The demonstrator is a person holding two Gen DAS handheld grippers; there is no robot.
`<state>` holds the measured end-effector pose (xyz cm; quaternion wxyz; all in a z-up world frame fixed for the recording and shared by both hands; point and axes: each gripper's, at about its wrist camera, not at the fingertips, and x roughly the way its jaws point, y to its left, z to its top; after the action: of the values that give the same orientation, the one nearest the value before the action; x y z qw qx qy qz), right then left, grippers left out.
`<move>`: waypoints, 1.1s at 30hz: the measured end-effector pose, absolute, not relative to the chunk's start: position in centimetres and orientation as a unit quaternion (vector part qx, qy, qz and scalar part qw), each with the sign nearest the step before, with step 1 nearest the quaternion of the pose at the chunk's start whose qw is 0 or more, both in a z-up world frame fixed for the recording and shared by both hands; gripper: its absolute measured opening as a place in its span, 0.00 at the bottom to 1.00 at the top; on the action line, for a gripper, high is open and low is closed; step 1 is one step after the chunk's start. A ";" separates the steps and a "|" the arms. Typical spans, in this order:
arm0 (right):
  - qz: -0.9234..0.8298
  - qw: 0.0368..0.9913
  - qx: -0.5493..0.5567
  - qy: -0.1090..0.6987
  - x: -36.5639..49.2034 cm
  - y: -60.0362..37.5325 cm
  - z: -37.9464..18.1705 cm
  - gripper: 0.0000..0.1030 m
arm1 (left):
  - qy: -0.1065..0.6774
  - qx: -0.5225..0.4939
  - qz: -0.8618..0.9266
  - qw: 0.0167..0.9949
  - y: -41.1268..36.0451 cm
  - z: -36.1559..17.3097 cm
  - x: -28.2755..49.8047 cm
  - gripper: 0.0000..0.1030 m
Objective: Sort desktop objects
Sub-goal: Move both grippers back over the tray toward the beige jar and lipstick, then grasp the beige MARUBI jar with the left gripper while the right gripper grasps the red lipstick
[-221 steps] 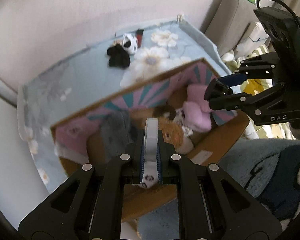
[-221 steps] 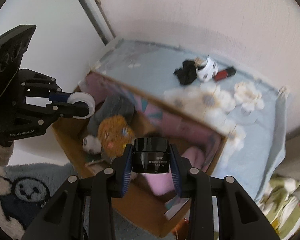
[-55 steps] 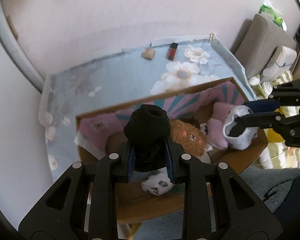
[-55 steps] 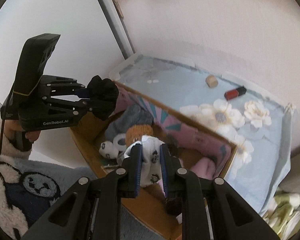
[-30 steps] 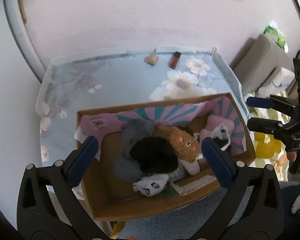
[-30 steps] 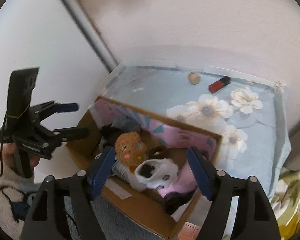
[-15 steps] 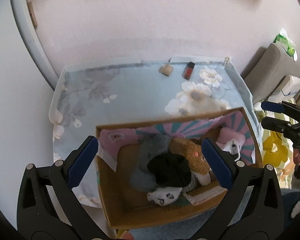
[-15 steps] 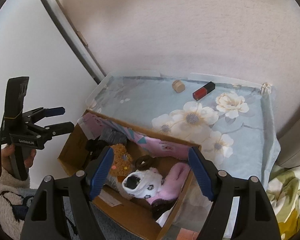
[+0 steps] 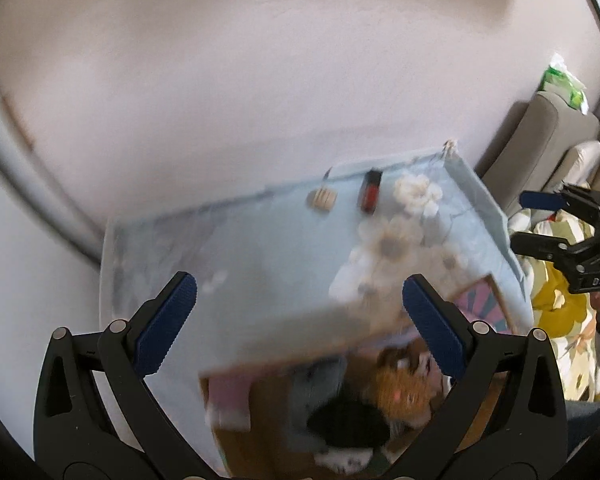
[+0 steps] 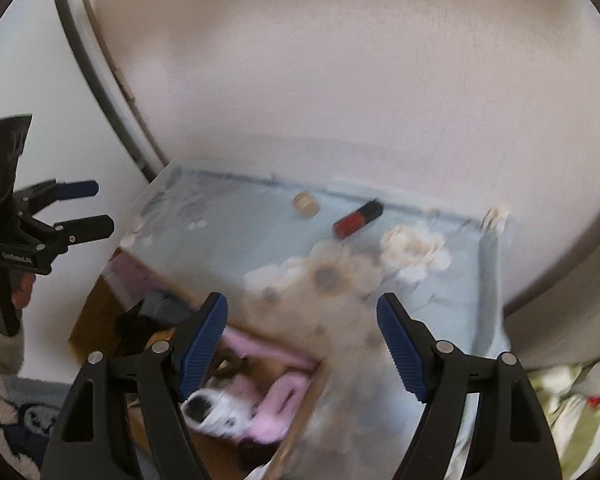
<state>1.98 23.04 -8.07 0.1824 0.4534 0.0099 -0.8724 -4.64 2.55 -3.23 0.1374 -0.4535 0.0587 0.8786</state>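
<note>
The left gripper [image 9: 300, 320] occupies the lower frame, jaws spread wide and empty. At center, a floral tablecloth [image 9: 260, 248] carries a red tube [image 9: 371, 193] beside a wooden cylinder [image 9: 321, 199]. A cardboard box [image 9: 260, 452] holding plush items sits lower right. The right gripper [image 9: 540, 220] appears at the right edge, jaws apart.

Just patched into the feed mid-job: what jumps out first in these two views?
Both grippers, left and right, hang wide open and empty above the scene. Below them a cardboard box at the table's near edge is stuffed with soft things: a brown plush toy, a black sock, pink fluffy socks. Only a red lipstick tube and a small wooden cylinder lie on the floral tablecloth, near the wall.
</note>
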 end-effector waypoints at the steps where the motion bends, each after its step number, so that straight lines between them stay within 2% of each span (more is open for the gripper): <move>1: -0.872 0.181 0.454 0.011 1.1 23.2 -8.0 0.71 | 0.068 -0.450 0.878 0.145 3.1 -3.2 -5.5 1.00; 4: -0.864 0.184 0.469 0.007 -2.0 23.6 -8.3 0.71 | 0.103 -0.446 0.872 0.172 5.2 -4.0 -9.1 1.00; 8: -0.845 0.169 0.507 -0.010 -6.4 23.4 -11.0 0.71 | 0.141 -0.465 0.853 0.190 7.7 -7.7 -14.2 0.99; 14: -0.813 0.072 0.559 -0.143 -13.7 24.3 -17.0 0.71 | 0.138 -0.493 0.839 0.185 9.3 -14.7 -19.8 0.86; 18: -0.794 0.021 0.575 -0.194 -17.1 24.0 -20.5 0.71 | 0.145 -0.499 0.835 0.181 9.6 -17.0 -20.6 0.86; 27: -0.782 -0.046 0.584 -0.214 -18.9 23.1 -23.8 0.52 | 0.136 -0.508 0.830 0.185 9.6 -19.5 -22.6 0.84; 30: -0.790 -0.059 0.579 -0.192 -18.9 22.5 -23.9 0.43 | 0.134 -0.518 0.823 0.190 9.8 -20.5 -22.8 0.68; 31: -0.792 -0.062 0.579 -0.184 -18.9 22.3 -23.9 0.35 | 0.131 -0.528 0.816 0.195 9.7 -21.0 -22.8 0.59; 32: -0.795 -0.066 0.579 -0.171 -18.9 22.1 -23.9 0.33 | 0.128 -0.536 0.810 0.200 9.7 -21.4 -22.8 0.49; 33: -0.798 -0.061 0.575 -0.167 -18.8 21.9 -23.8 0.27 | 0.128 -0.540 0.807 0.203 9.7 -21.6 -22.7 0.44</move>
<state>-18.82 21.88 -23.85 -0.0609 0.5753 -0.1675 -0.7983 -22.75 9.70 -21.64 0.2026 -0.5395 0.1284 0.8071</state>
